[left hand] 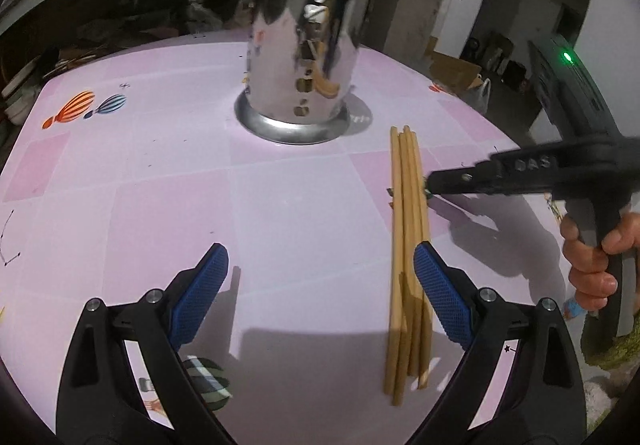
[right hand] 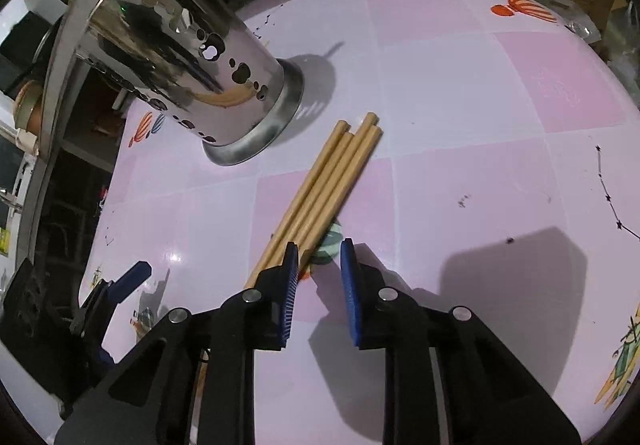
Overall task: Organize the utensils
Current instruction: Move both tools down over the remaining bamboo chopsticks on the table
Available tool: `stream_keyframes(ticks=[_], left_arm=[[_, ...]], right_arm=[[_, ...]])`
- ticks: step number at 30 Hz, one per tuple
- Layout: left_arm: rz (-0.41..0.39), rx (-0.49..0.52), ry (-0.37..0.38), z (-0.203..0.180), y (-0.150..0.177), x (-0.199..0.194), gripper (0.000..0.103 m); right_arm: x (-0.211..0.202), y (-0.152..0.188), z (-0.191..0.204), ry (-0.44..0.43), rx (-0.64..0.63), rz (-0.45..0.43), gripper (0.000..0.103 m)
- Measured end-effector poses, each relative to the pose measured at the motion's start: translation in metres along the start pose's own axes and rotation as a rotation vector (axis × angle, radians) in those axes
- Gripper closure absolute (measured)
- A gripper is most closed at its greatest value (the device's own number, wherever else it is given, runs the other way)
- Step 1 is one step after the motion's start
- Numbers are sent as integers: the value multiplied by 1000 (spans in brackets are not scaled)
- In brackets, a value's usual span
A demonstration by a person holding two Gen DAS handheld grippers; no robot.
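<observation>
Several bamboo chopsticks lie bundled side by side on the pink chequered table, in front of and to the right of a shiny perforated steel holder. More chopsticks stick out of the holder's top. My left gripper is open wide, low over the table, and its right finger overlaps the bundle's right edge. My right gripper points steeply down at the chopsticks. Its jaws stand narrowly apart with nothing between them, and the bundle runs under its left finger. The holder stands just beyond.
A hand grips the right gripper's handle at the table's right edge. Balloon prints mark the cloth. Dark cluttered shelves lie beyond the table's far edge, with a cardboard box at the back right.
</observation>
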State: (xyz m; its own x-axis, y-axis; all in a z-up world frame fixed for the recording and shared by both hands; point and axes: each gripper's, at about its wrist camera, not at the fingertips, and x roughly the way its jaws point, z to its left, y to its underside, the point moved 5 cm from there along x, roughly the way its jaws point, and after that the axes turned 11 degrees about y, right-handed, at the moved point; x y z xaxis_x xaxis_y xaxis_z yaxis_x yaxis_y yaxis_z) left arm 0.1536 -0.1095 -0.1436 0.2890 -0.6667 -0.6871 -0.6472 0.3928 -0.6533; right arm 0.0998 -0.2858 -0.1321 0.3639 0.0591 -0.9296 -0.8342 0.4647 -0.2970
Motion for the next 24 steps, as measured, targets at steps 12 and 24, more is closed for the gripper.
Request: stream_keyframes(ticks=[12, 24], left_arm=[[33, -50, 31, 2, 0, 5, 13], [34, -19, 28, -3, -3, 5, 31]], right_arm=[[3, -7, 13, 86, -104, -17, 90], [-6, -13, -7, 136, -202, -10, 90]])
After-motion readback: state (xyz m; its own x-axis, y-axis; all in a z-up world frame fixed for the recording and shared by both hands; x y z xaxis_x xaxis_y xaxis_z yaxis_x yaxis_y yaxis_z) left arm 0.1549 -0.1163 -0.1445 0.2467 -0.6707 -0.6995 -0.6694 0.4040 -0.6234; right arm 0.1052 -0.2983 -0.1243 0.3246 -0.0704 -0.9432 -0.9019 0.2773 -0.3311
